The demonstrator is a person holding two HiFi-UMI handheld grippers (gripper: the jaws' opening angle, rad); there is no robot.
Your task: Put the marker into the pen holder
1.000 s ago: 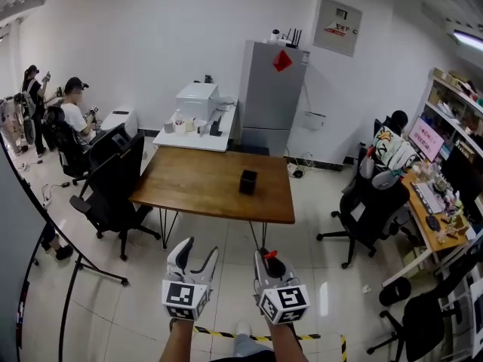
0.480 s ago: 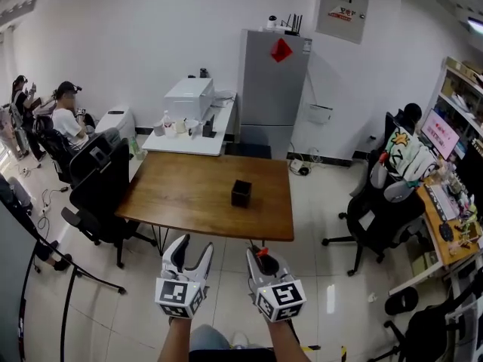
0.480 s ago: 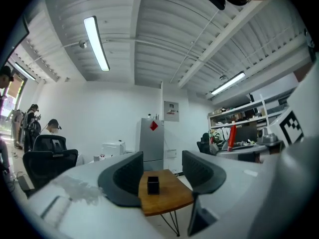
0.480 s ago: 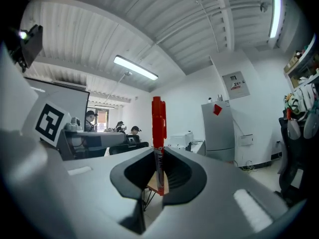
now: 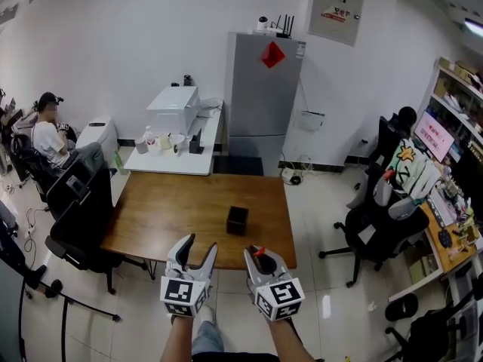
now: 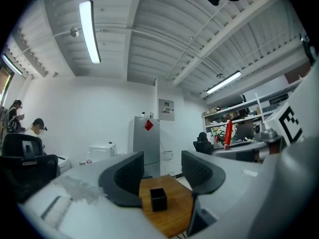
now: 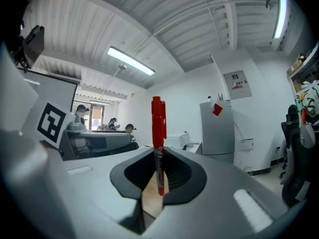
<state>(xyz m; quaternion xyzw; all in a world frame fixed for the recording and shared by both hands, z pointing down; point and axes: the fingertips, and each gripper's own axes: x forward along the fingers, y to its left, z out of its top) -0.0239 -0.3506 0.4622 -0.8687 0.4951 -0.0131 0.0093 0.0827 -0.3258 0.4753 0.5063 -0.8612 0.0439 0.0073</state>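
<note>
Table has closed in over the last second: wooden table [image 5: 162, 221] edge now just ahead of both grippers, black pen holder [image 5: 237, 220] probably near reach, right gripper [image 5: 262, 259] clamped tight on upright red marker [image 7: 158, 119], left gripper [image 5: 198, 246] jaws apart, empty.

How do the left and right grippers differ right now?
Jaws: the left gripper stands open, while the right gripper is shut.
Load: the left gripper holds nothing, while the right gripper clamps the red marker upright.
Shared: both are held side by side, pointing toward the wooden table with the black pen holder.
</note>
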